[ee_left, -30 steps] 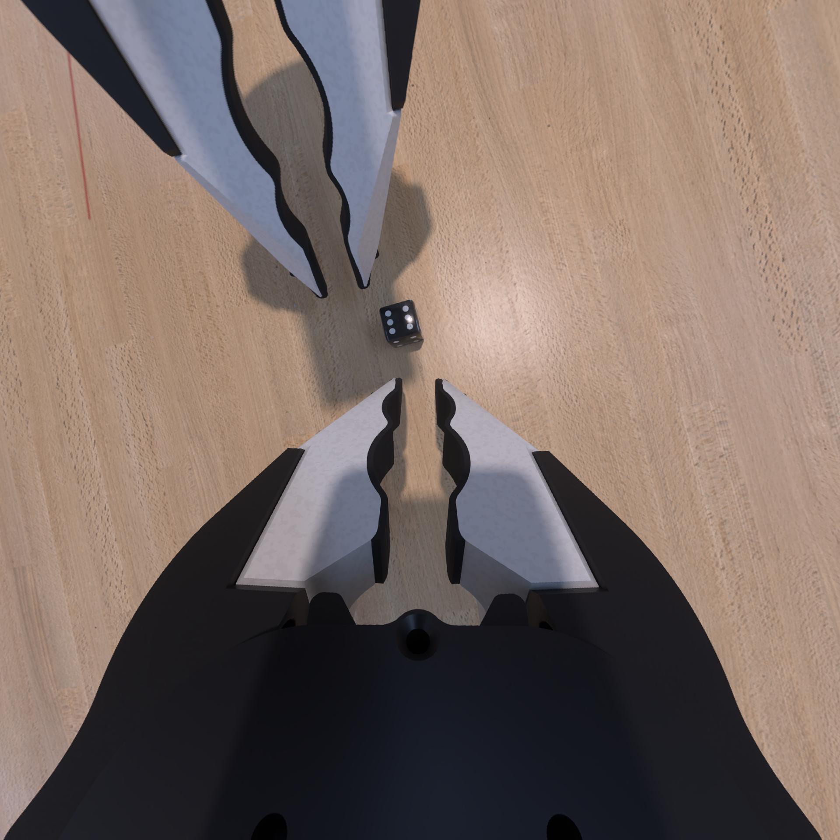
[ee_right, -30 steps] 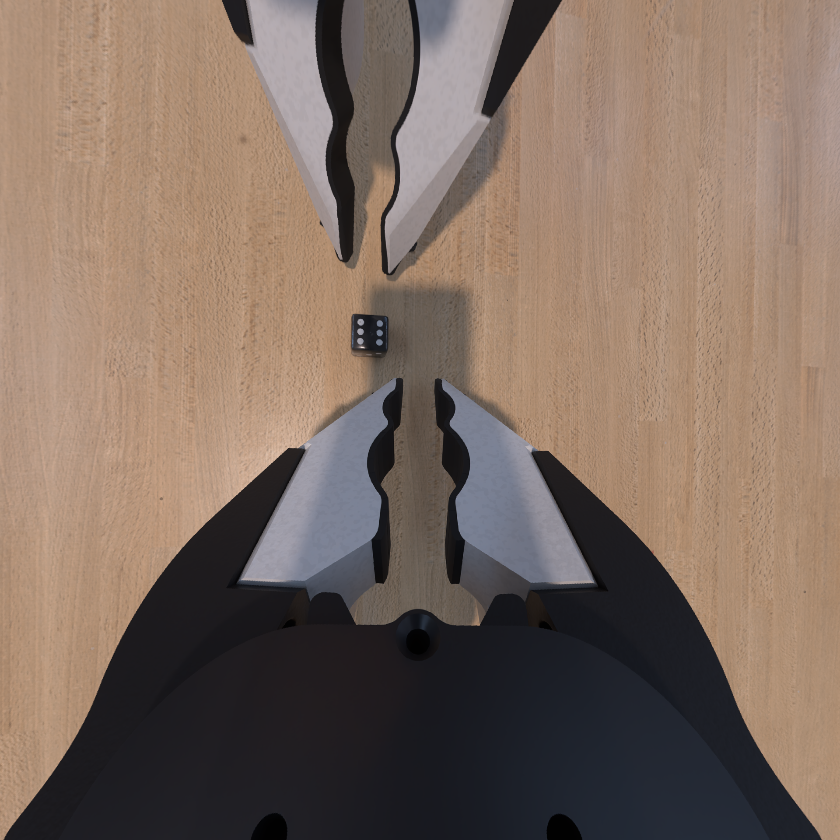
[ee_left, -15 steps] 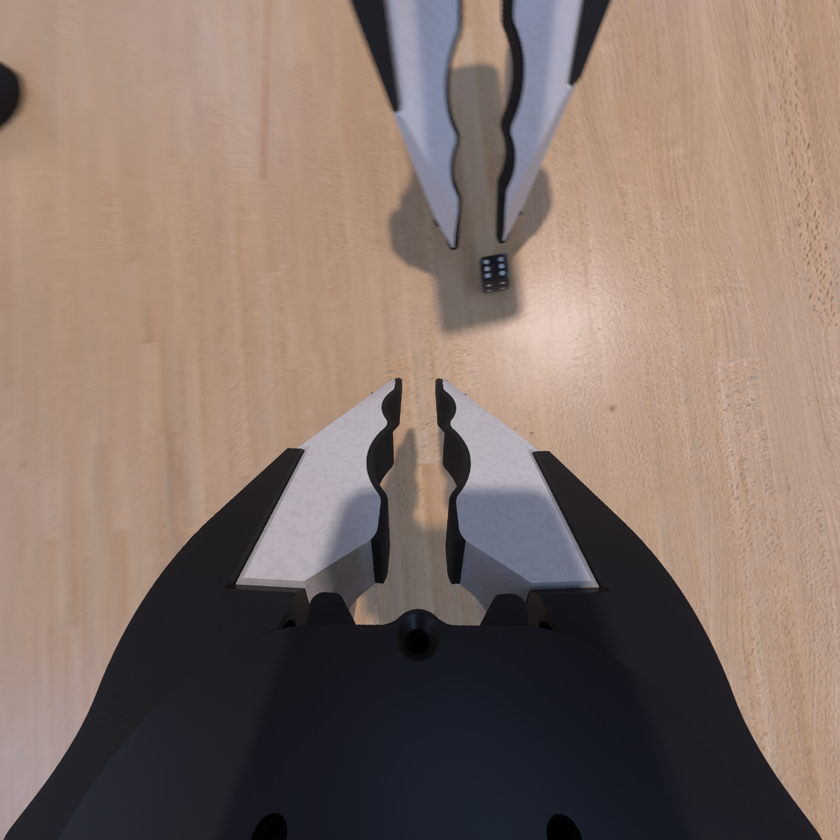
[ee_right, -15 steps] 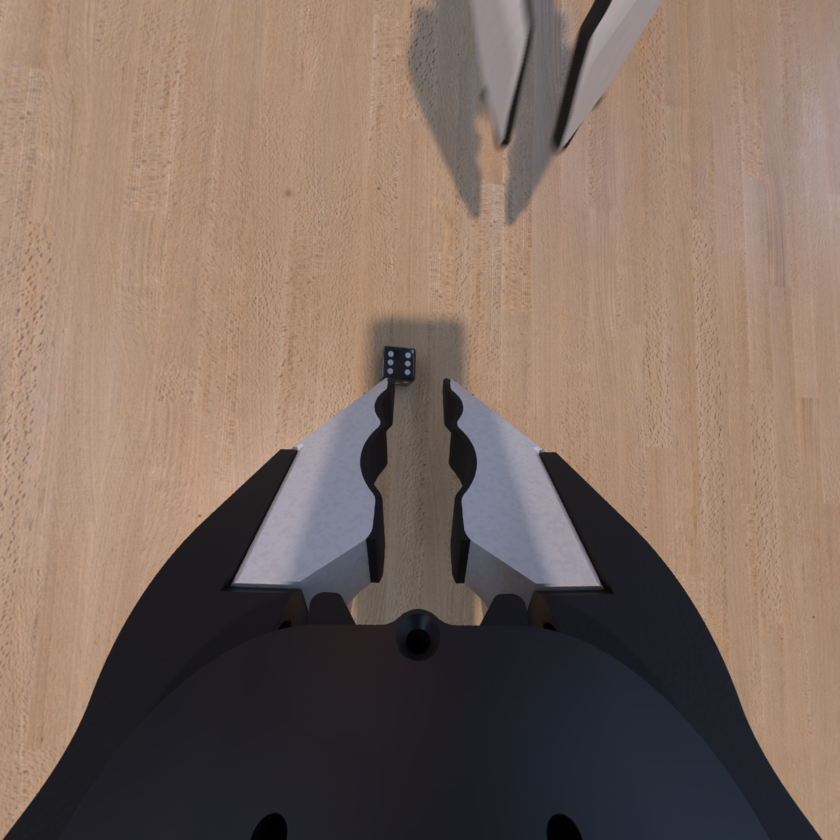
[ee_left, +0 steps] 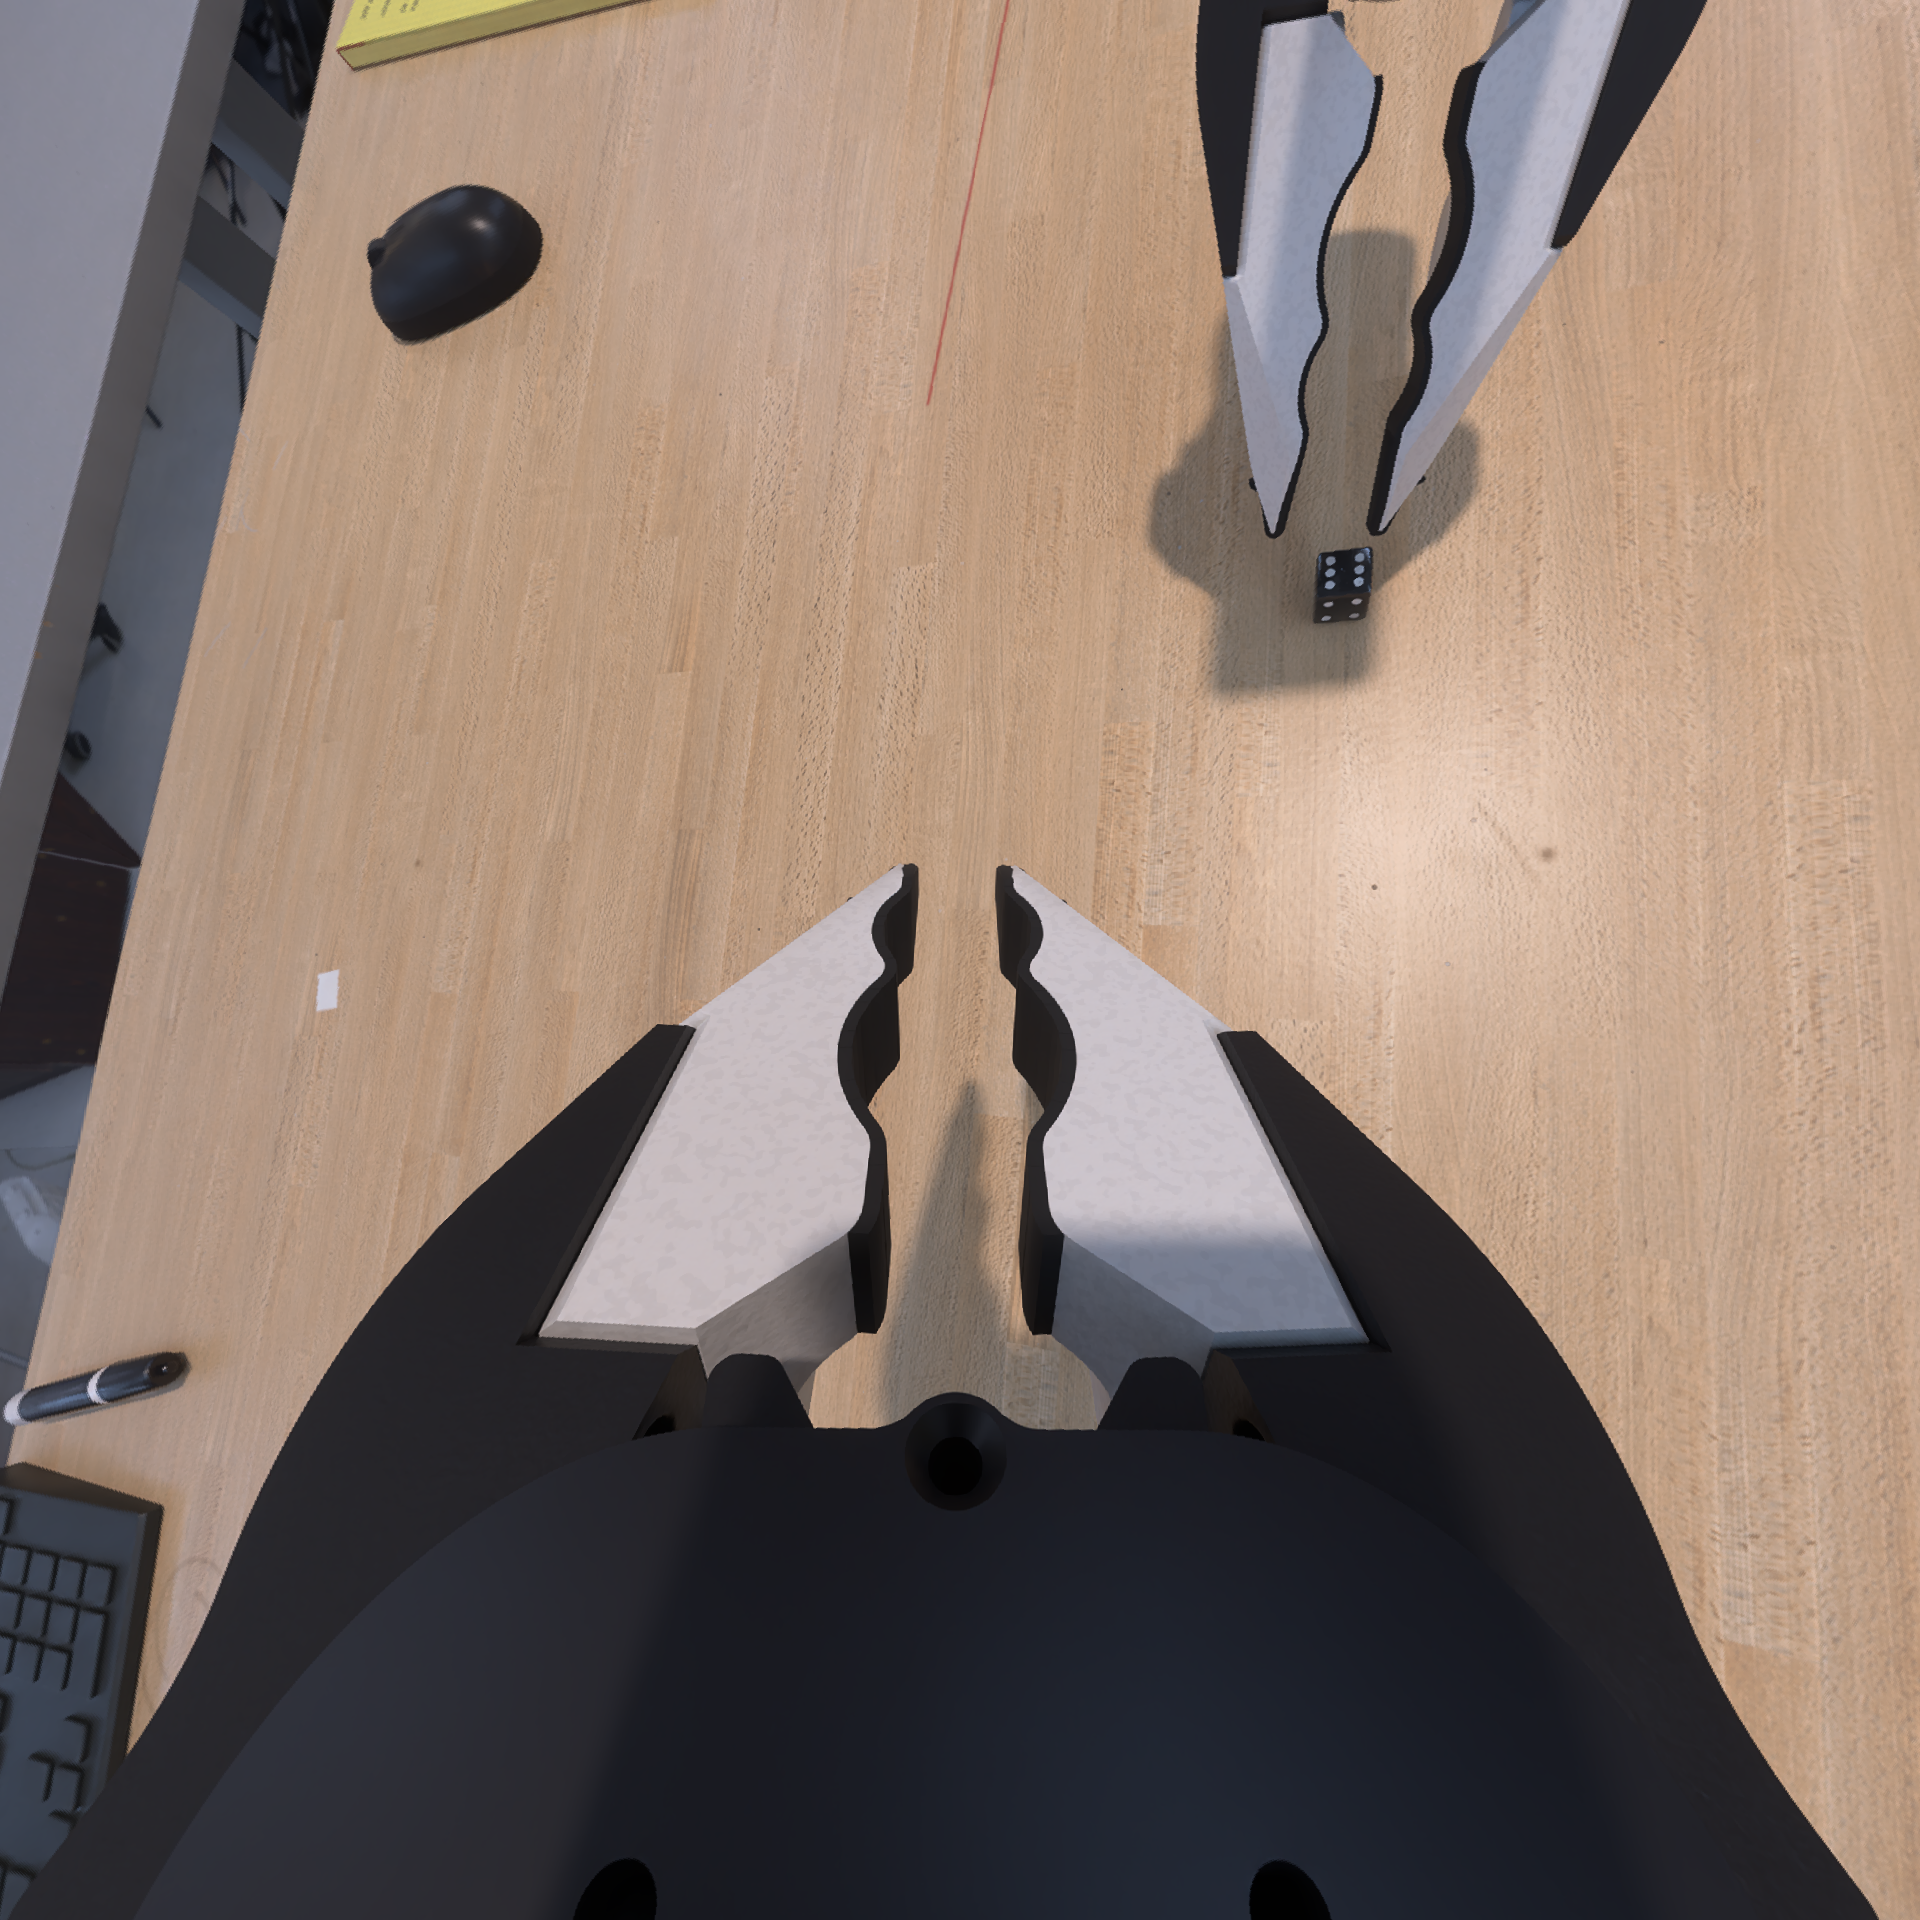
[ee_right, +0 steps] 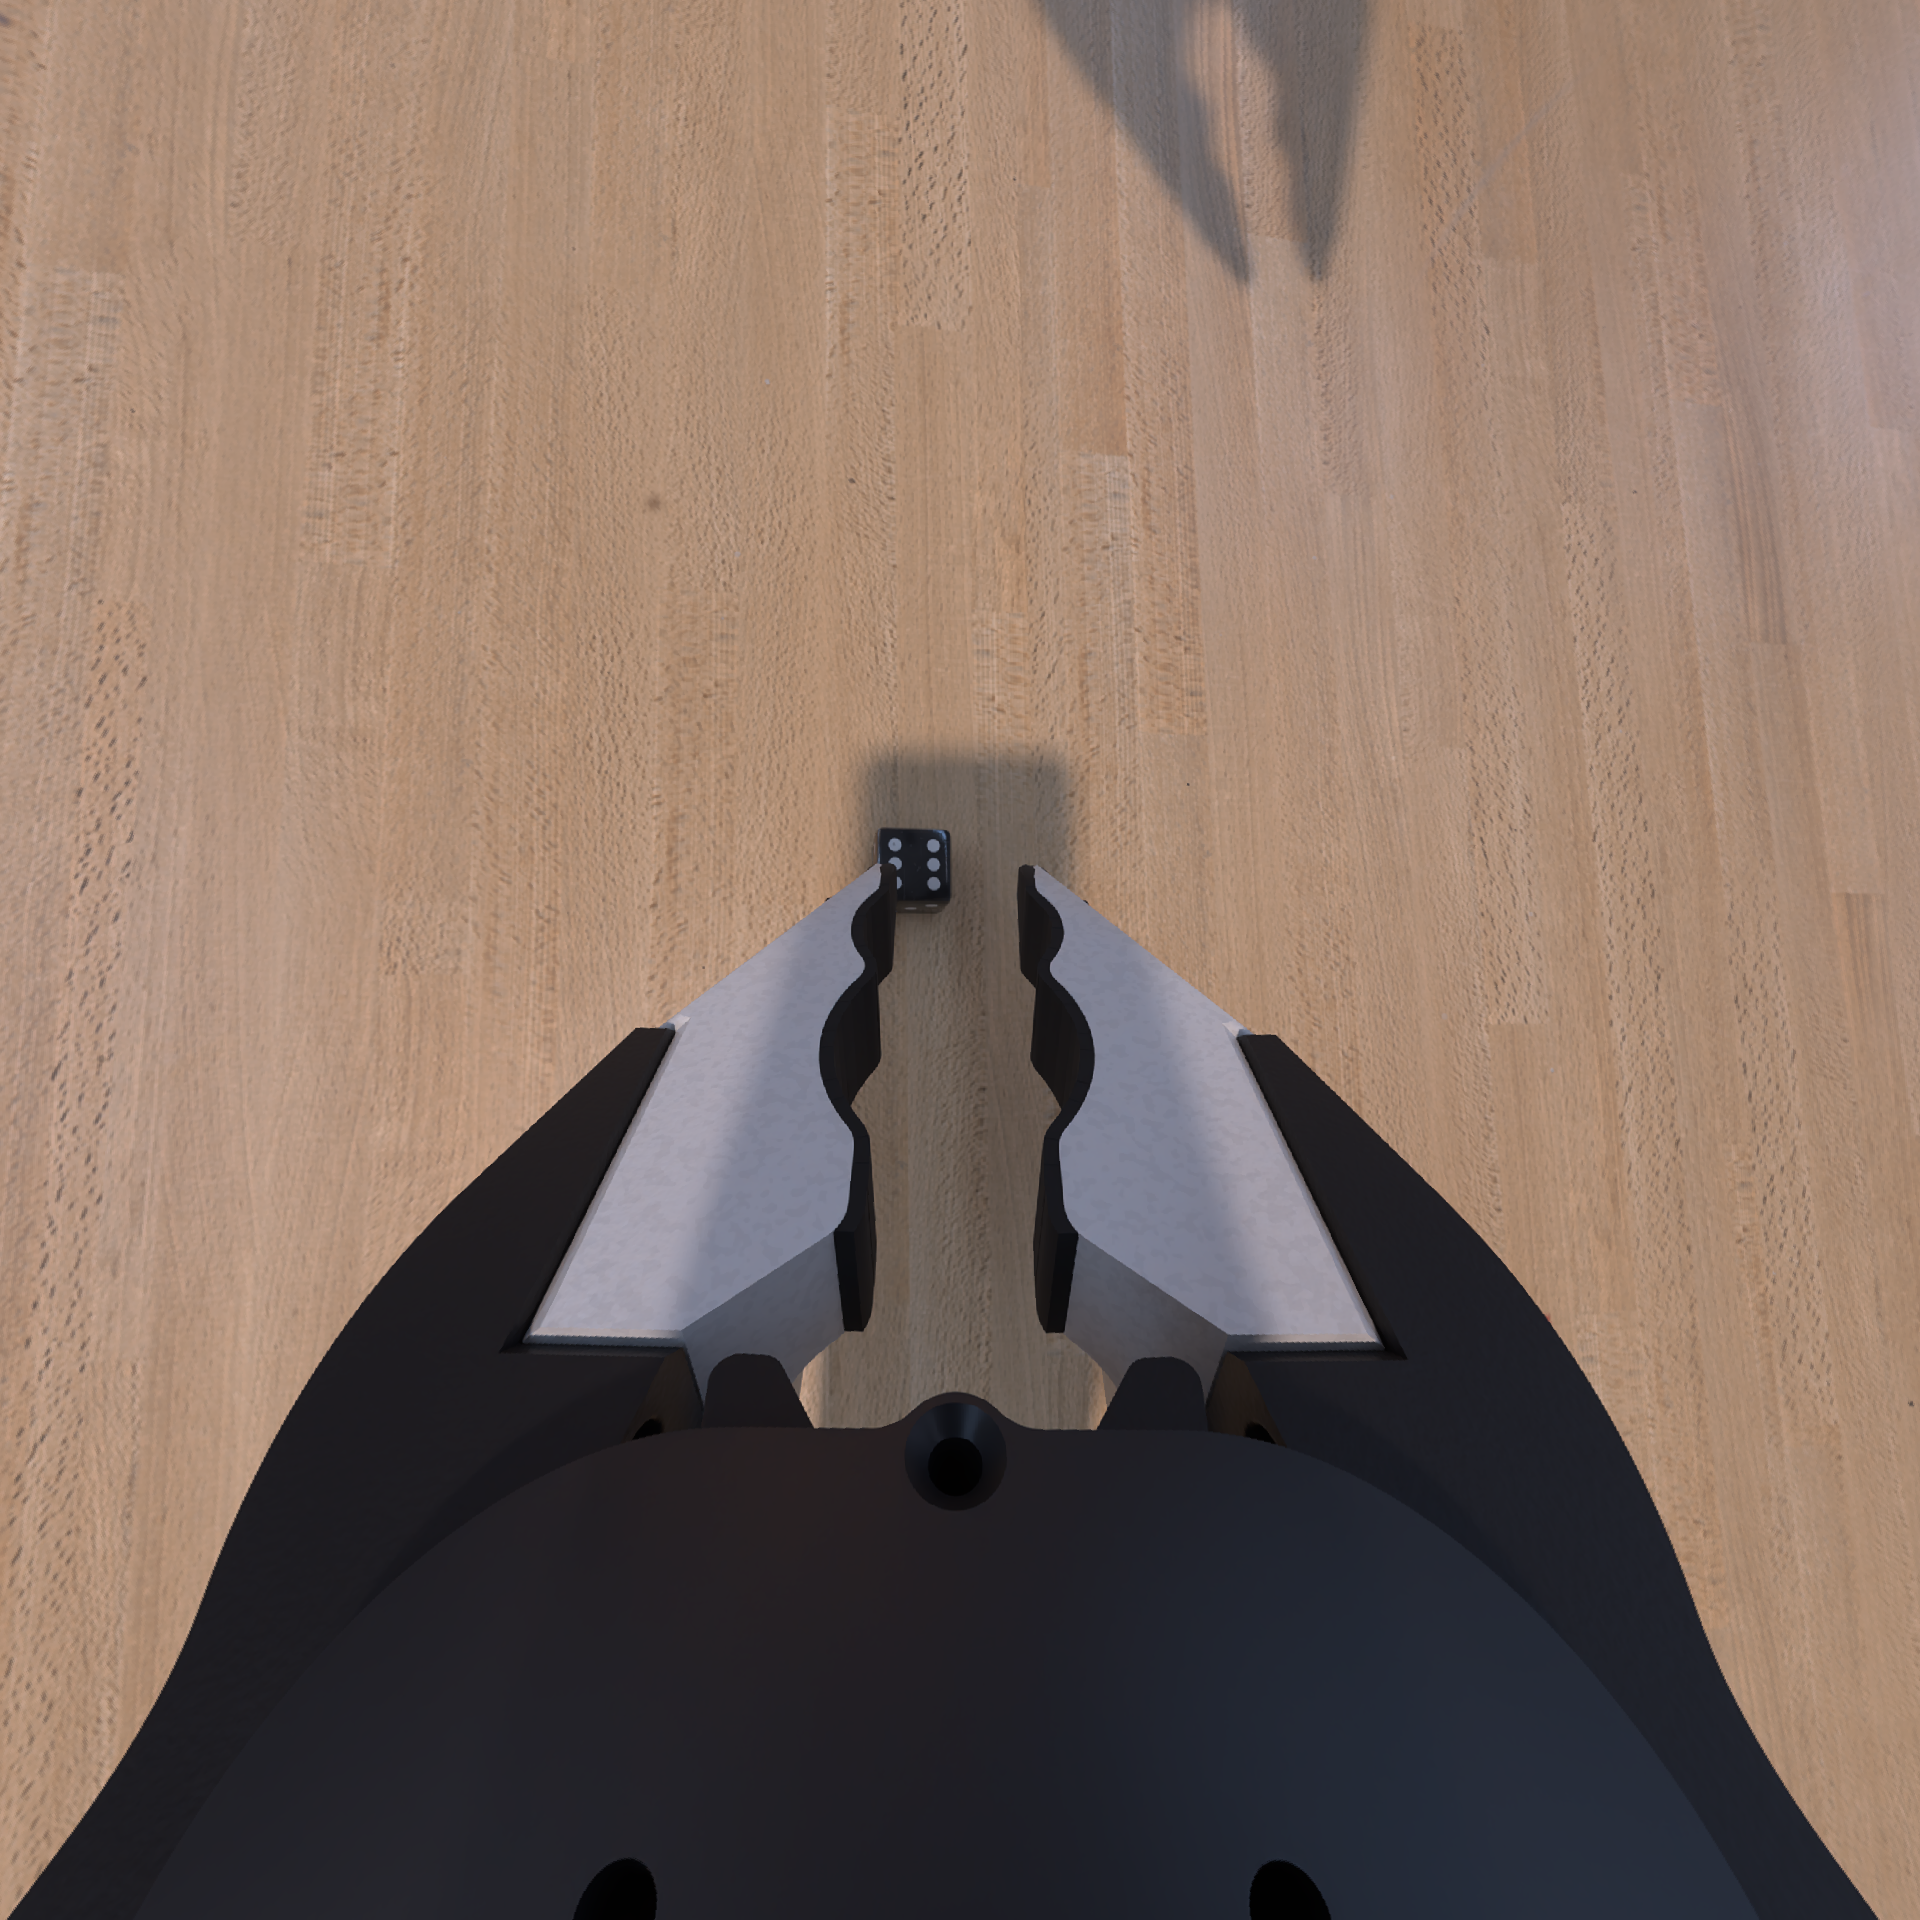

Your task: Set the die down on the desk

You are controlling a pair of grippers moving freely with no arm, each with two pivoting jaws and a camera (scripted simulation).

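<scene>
Both sets of jaws are seen parted and empty. On the wooden surface (ee_left: 727, 675) a black die (ee_left: 1342, 585) is seen resting (six pips up), just beyond the fingertips of the right gripper (ee_left: 1327, 523) and clear of them. Well apart, at near left, the left gripper (ee_left: 956, 883) is held. At far left a black mouse (ee_left: 454, 260) is seen.
</scene>
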